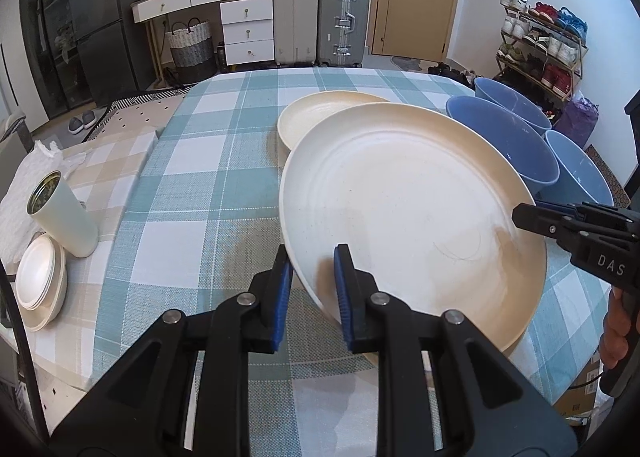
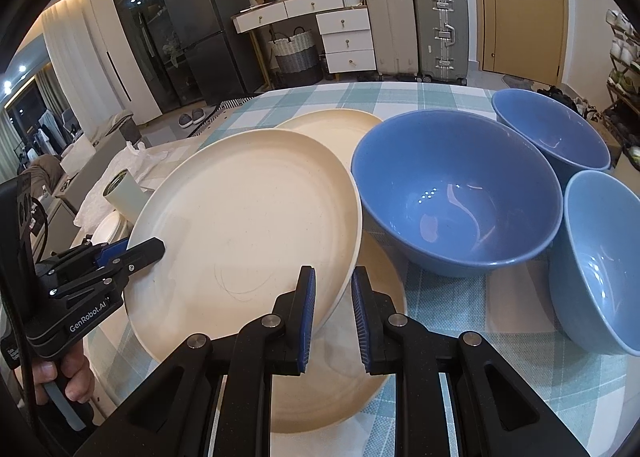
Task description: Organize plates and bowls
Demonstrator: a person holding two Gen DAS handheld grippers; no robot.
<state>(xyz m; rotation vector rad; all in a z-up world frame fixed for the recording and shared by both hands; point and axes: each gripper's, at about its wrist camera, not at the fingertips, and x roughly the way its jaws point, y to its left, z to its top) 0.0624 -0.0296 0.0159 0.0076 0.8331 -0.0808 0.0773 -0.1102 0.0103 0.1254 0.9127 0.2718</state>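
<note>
Covering the whole table was a checked cloth (image 1: 208, 161) of white and pale green squares, and it was the biggest thing in sight. On it, a big cream plate (image 1: 400, 209) was the next biggest thing, and it was held up at a tilt by both grippers, above another cream plate (image 2: 340, 397) that lay flat on the cloth under it. A third cream plate (image 1: 320, 113) sat farther back on the cloth, partly hidden behind the tilted one. Just to the right of the plates stood three blue bowls, all right side up and close together: the nearest big bowl (image 2: 456, 197) in the middle, one bowl (image 2: 556, 133) behind it, and a paler bowl (image 2: 600, 257) by the right edge. Off to the left, on a lower surface with a beige checked cloth, stood a small stack of white dishes (image 1: 40, 281) and a pale cup (image 1: 64, 213) leaning beside them. The left gripper (image 1: 310, 277) was squeezed shut on the near left rim of the tilted plate, with one blue pad (image 1: 346, 293) on top and the other under the rim. The right gripper (image 2: 334, 297) was clamped on the right rim of that same plate. A hand (image 2: 60, 377) was wrapped around the left gripper's handle.
</note>
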